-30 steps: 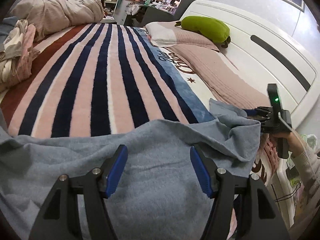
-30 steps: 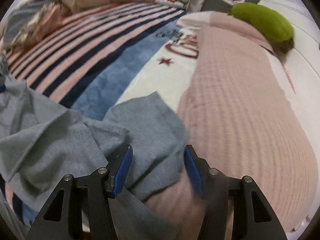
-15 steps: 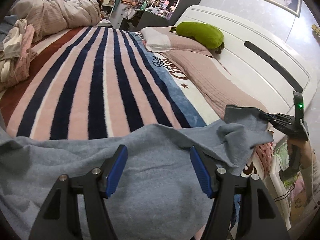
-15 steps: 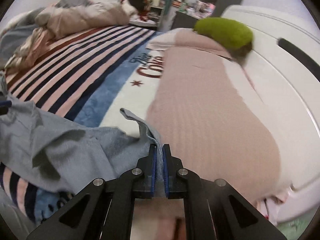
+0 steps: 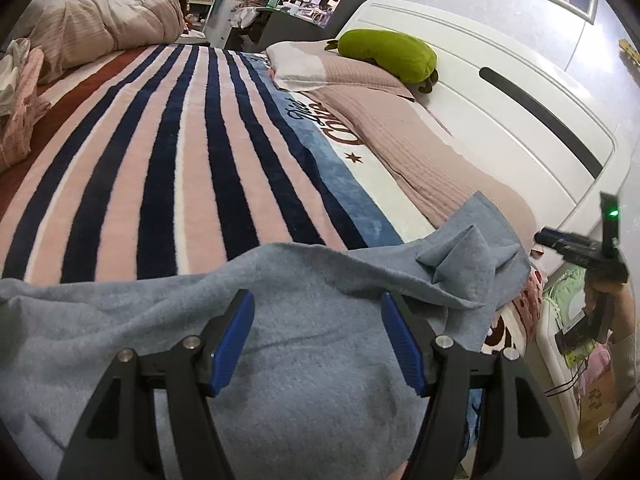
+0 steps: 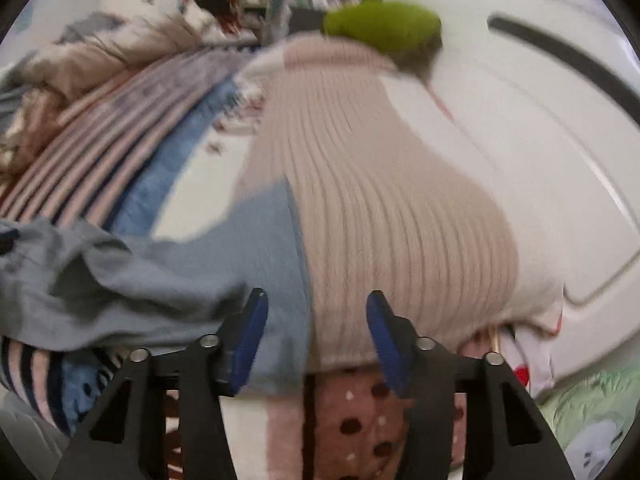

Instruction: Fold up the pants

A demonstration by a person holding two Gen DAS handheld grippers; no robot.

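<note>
Soft, matt grey-blue knit pants (image 5: 328,364) lie across a plush, deep-pile striped blanket (image 5: 160,168), its fleece nap visibly fuzzy. A beige ribbed quilted cover (image 6: 384,216) shows fine raised cords, and a green plush pillow (image 5: 388,54) looks velvety. Behind them the white headboard (image 5: 516,92) has a smooth, glossy, hard finish with a dark inlaid strip. The left gripper (image 5: 318,340) and right gripper (image 6: 316,336) are matt black plastic with blue rubbery pads (image 5: 234,342) and bright metal pivot pins. A puffy beige duvet (image 5: 100,24) looks soft and creased.
</note>
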